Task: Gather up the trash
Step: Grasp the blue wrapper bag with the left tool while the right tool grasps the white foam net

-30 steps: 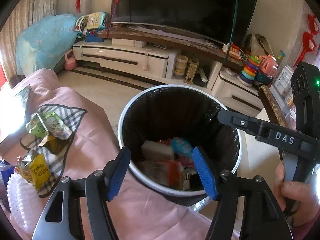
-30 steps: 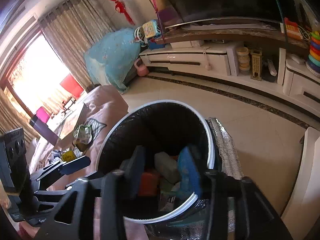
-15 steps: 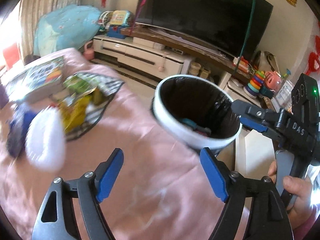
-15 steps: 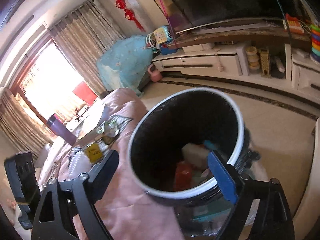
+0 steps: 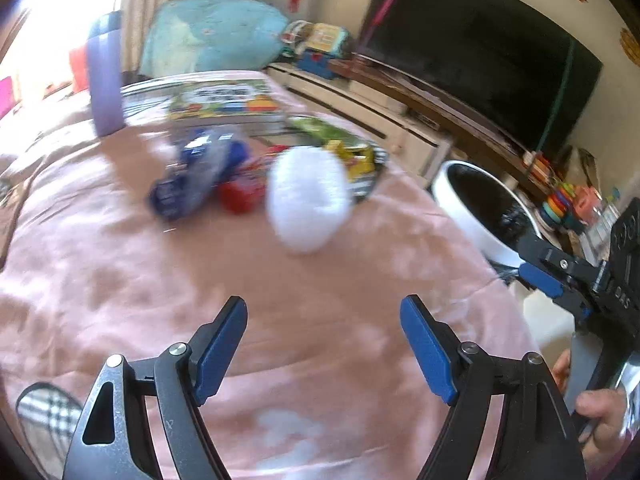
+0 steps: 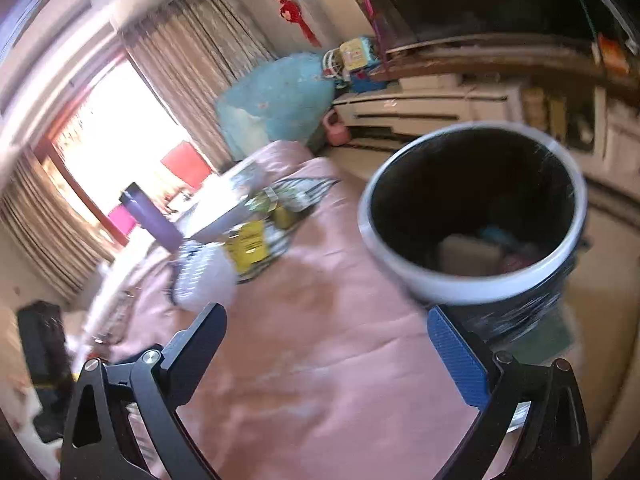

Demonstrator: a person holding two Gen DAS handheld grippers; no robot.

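Note:
Trash lies in a blurred cluster on the pink-covered table point(image 5: 120, 264): a white bumpy piece point(image 5: 308, 196), a blue wrapper point(image 5: 192, 180), a red item point(image 5: 240, 196) and yellow point(image 5: 356, 158) and green packets point(image 5: 320, 128) on a checked cloth. My left gripper point(image 5: 324, 340) hovers open over bare cloth short of them, nothing between its fingers. The white-rimmed bin point(image 6: 460, 288) with a black liner stands at the table's right edge and holds earlier trash point(image 6: 468, 252). My right gripper point(image 6: 328, 340) is left of the bin with its jaws opening wide and empty. The white piece point(image 6: 204, 280) and yellow packet point(image 6: 248, 244) lie ahead to its left.
A purple bottle point(image 5: 104, 80) and a picture book point(image 5: 224, 100) sit behind the trash. A TV cabinet point(image 5: 384, 128) with toys runs along the far wall under a dark screen. A person's hand point(image 5: 596, 416) holds the right gripper point(image 5: 528, 260) at the lower right.
Both grippers have swung left, away from above the bin and out over the pink cloth. The right jaws spread wide; a red piece seen between them earlier is gone. The left jaws widened a little.

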